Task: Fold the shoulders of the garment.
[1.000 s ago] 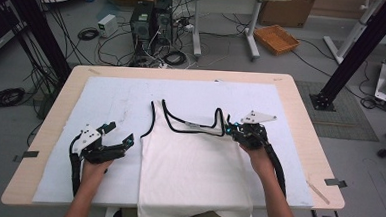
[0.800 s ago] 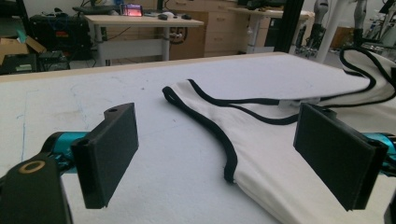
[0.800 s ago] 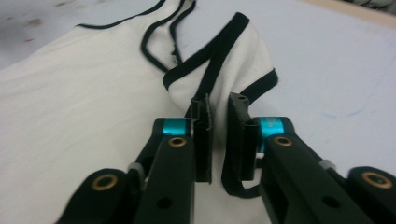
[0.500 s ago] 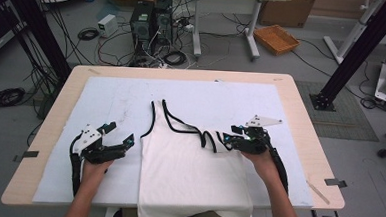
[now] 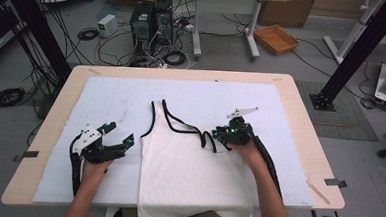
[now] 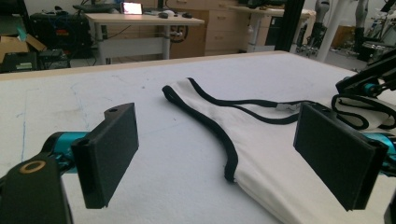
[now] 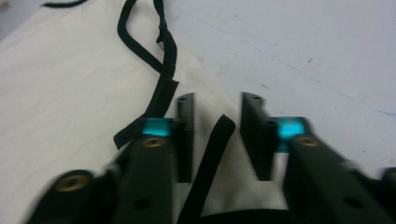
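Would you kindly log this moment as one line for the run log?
left gripper: open, beside tank top | right gripper: jaws just been closing, black strap between them

Table bears white mat (felt, perhaps), top.

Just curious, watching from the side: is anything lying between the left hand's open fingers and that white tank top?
Nothing visible. Bare white table cover lies between the left gripper and the tank top, whose black-trimmed edge is nearest. The right gripper is already at the far strap.

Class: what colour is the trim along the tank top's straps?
Black trim on a white tank top, clearest in the left gripper view.
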A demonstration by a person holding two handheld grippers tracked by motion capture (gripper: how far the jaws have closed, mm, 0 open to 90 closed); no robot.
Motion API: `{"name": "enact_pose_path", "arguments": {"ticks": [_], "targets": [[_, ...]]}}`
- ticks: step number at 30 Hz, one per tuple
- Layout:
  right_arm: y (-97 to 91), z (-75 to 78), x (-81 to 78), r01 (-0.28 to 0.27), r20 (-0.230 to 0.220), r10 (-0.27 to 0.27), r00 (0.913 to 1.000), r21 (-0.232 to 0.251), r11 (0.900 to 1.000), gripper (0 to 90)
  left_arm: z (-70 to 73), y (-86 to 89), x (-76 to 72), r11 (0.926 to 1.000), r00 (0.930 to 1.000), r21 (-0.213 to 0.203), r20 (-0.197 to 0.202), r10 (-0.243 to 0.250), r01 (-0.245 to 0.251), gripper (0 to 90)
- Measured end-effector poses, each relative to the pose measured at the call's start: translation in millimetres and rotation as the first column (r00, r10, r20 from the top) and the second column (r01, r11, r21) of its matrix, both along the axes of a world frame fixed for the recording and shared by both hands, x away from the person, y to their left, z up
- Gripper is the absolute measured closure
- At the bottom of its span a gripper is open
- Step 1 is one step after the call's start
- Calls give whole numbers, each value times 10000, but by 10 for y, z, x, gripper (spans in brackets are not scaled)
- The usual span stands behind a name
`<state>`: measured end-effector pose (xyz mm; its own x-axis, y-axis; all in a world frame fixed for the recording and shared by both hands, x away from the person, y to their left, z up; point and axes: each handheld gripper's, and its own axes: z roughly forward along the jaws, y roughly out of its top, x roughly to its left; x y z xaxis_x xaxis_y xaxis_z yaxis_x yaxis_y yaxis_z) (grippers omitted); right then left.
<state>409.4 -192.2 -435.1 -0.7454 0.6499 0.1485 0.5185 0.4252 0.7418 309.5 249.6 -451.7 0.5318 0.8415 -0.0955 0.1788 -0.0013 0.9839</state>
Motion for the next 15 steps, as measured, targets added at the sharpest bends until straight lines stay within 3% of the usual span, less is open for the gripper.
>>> {"name": "enact_pose_path", "arguments": {"ticks": [1, 4, 6, 7, 8, 9, 15], "targets": [[-15, 42, -21, 15, 366, -24, 9993, 262, 9997, 867, 0, 0, 0, 10000, 10000, -1, -3, -3, 3, 139], [-66, 136, -71, 98, 861, -151, 9962, 619, 9980, 870, 0, 0, -2, 10000, 10000, -1, -19, -3, 3, 139], [-115, 214, -142, -68, 1285, -45, 9917, 879, 9961, 870, 2, 0, -4, 10000, 10000, 2, -38, -26, 26, 139], [-115, 214, -142, -68, 1285, -45, 9917, 879, 9961, 870, 2, 1, -6, 10000, 10000, 18, -40, -51, 51, 139], [-172, 272, -239, -358, 1614, 181, 9867, 1076, 9935, 868, 3, -2, -9, 10000, 10000, 3, -63, -62, 62, 139], [-172, 272, -239, -358, 1614, 181, 9867, 1076, 9935, 868, 4, -1, -10, 10000, 9999, 19, -81, -76, 76, 139], [-443, 250, -593, -1228, 2132, 910, 9728, 1411, 9823, 866, 9, 6, -11, 10000, 9998, -28, -182, 3, -3, 141]]}}
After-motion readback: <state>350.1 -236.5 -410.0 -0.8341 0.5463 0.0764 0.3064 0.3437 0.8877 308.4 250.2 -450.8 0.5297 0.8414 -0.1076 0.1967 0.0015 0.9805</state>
